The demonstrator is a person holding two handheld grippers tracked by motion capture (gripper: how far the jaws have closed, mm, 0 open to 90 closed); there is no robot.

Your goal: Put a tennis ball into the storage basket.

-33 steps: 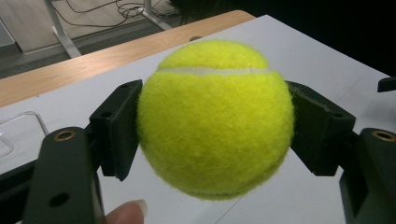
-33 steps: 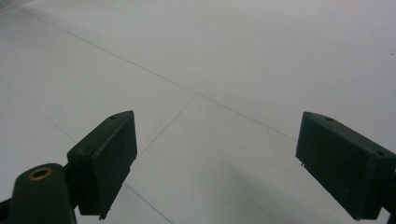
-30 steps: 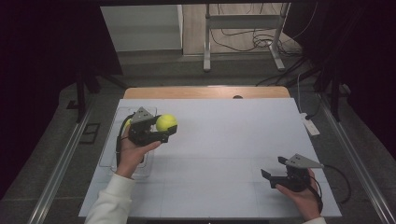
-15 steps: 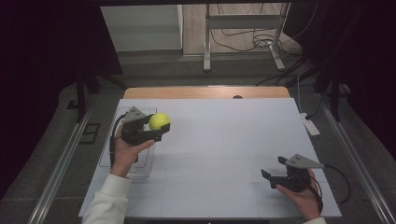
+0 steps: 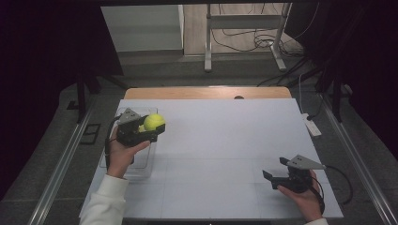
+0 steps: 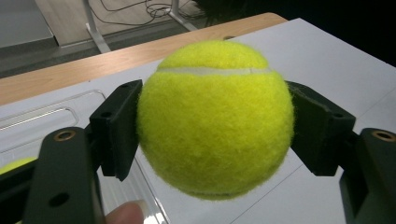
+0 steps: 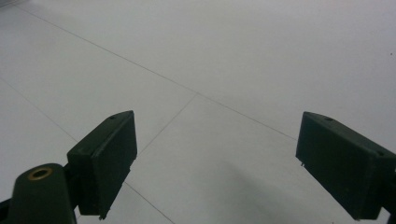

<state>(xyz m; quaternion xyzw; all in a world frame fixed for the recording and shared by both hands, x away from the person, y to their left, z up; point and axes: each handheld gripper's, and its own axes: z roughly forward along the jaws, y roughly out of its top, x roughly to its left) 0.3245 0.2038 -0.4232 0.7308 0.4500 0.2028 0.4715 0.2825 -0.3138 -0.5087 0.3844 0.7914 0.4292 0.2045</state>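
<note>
Your left claw (image 5: 157, 130) was clenched on the tennis ball (image 5: 154, 122), one pad pressed to each side of it, and held the ball clear of the tabletop (image 5: 225, 140) above the inner edge of the clear plastic tray (image 5: 141, 164) at the left margin. Being a sphere, the ball had no long axis; in the left gripper view its white seam (image 6: 210, 71) ran level across the upper face, roughly from pad to pad. One ball was in the claw, and a sliver of a second yellow-green ball (image 6: 11, 164) showed at the lower left of that view, beside the tray; in the high view a second patch of yellow (image 5: 141, 128) sat just behind the held one. Your right claw (image 5: 270, 177) was released, jaws wide apart with nothing between them, low over the tabletop near its front right corner, well apart from the ball. Count: two claws, one tray. The tabletop was a white sheet ruled with thin lines, with a wooden edge (image 5: 206, 92) at the far side; beyond it lay grey floor, a metal stand (image 5: 244, 21) and loose cables, with dark curtains at both sides.
</note>
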